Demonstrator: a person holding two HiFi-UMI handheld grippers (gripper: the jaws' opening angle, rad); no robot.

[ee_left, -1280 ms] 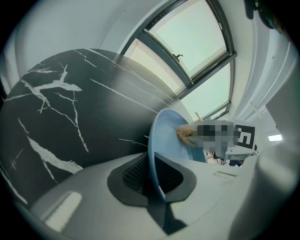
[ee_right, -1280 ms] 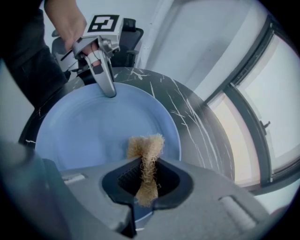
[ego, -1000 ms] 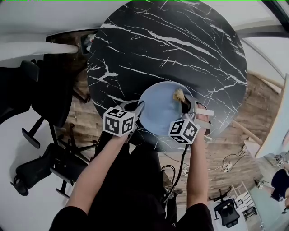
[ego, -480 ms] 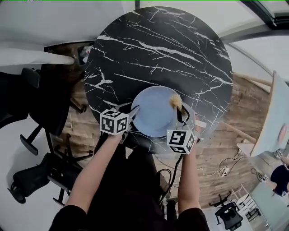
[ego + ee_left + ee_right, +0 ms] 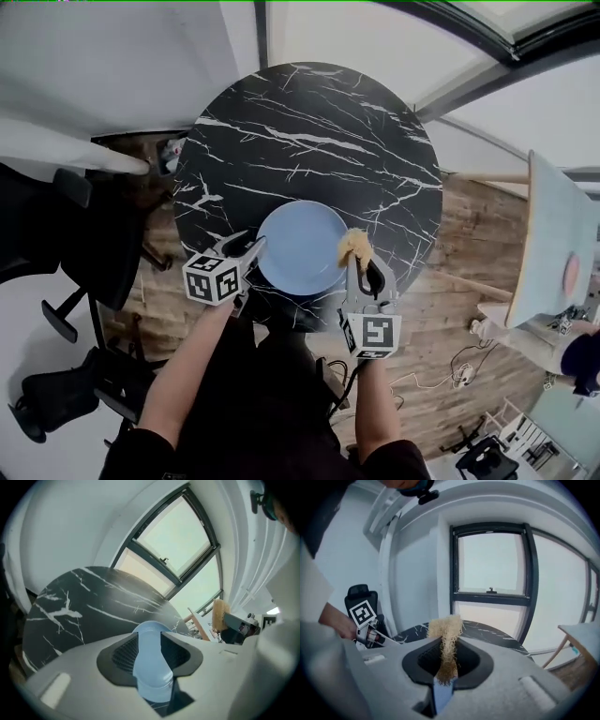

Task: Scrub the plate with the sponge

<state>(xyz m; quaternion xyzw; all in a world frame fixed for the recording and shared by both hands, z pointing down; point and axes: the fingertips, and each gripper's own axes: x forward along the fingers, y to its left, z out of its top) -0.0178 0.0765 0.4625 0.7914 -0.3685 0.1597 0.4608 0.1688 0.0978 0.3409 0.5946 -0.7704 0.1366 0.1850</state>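
1. The right gripper (image 5: 447,656) had its jaws pinched hard on the loofah sponge (image 5: 445,639). The fibrous pad was squeezed thin between them, and its frayed top stood out past the tips.
2. Seen from the head view, that sponge (image 5: 354,246) hung just at the right rim of the pale blue plate (image 5: 298,248). It looked to be off the plate's face rather than pressed on it.
3. The left gripper (image 5: 251,246) had just been opening its jaws, and they stood wide apart at the plate's left rim. The plate showed in the gap between them, but neither pad pressed on it.
4. The plate lay flat on the near side of the round black marble table (image 5: 319,131), between the two grippers.
5. I judged this a break in the scrubbing, or its end, since the plate was let go and the sponge was clear of it.
6. More scrubbing would call for the left jaws to close on the rim again. The sponge would then have to come down and inward onto the plate's face.
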